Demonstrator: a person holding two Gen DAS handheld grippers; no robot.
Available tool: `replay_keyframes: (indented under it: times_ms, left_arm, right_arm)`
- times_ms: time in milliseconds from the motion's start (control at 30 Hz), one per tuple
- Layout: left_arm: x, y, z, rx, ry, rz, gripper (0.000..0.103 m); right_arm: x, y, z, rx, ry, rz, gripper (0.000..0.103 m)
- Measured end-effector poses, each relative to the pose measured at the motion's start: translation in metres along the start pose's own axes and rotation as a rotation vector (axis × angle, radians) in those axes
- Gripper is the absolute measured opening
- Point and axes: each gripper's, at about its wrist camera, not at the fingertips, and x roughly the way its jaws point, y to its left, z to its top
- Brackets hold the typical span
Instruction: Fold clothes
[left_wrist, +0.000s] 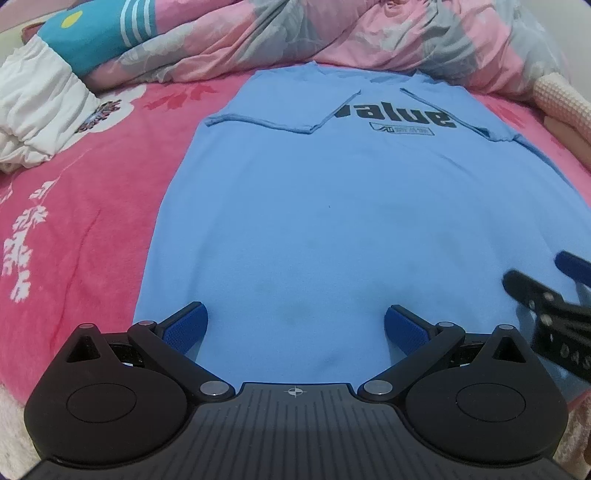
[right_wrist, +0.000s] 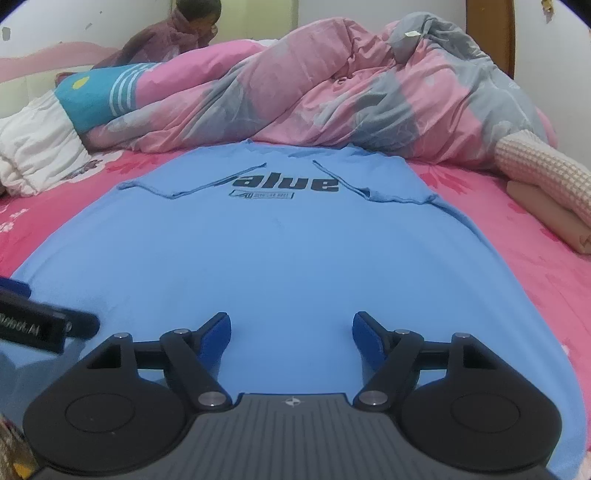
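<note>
A bed (left_wrist: 96, 236) fills both views, covered by a fuzzy pink blanket (right_wrist: 524, 266) printed with white and red flowers. Across its far side lies a crumpled, puffy quilt (right_wrist: 332, 96) in pink and grey patches, with a smooth, slightly shiny surface. The blue T-shirt (left_wrist: 332, 221) lies flat on the blanket in the middle of the bed, its soft knit nearly free of wrinkles, its near hem under both grippers. Both short sleeves are folded in over the chest, their stitched edges slanting across black block letters that read "value" above a small boxed print. At the left edge sits a bunched white cloth (left_wrist: 40, 110) with gathered ruffles, and beside it a teal cushion (left_wrist: 99, 33) with white stripes and a yellow dot. At the right, a cream, waffle-textured roll (right_wrist: 546, 173) rests on a folded beige cloth (right_wrist: 546, 218). The left gripper (left_wrist: 295, 326), matte black plastic with ribbed blue pads, hovers low over the shirt's near hem with its jaws wide and nothing between them. The right gripper (right_wrist: 291, 338) is of the same make, jaws also spread wide and empty above the hem.
</note>
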Motion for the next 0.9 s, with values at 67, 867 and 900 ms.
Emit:
replay_keyframes:
  times_ms: [67,867,900]
  left_arm:
    - [-0.001,0.0,0.0,-0.004,0.001,0.001,0.103]
    - [0.0,-0.003,-0.002,-0.002,-0.017,0.016,0.103]
    - [0.0,-0.003,-0.003,-0.001,-0.018,0.015,0.103]
  right_arm:
    - [-0.005,0.0,-0.003,-0.004,0.002,0.001,0.076]
    - [-0.074,0.003,-0.045,-0.145,0.09,-0.008,0.078]
    - [-0.077,0.005,-0.045,-0.152,0.085,-0.018,0.078]
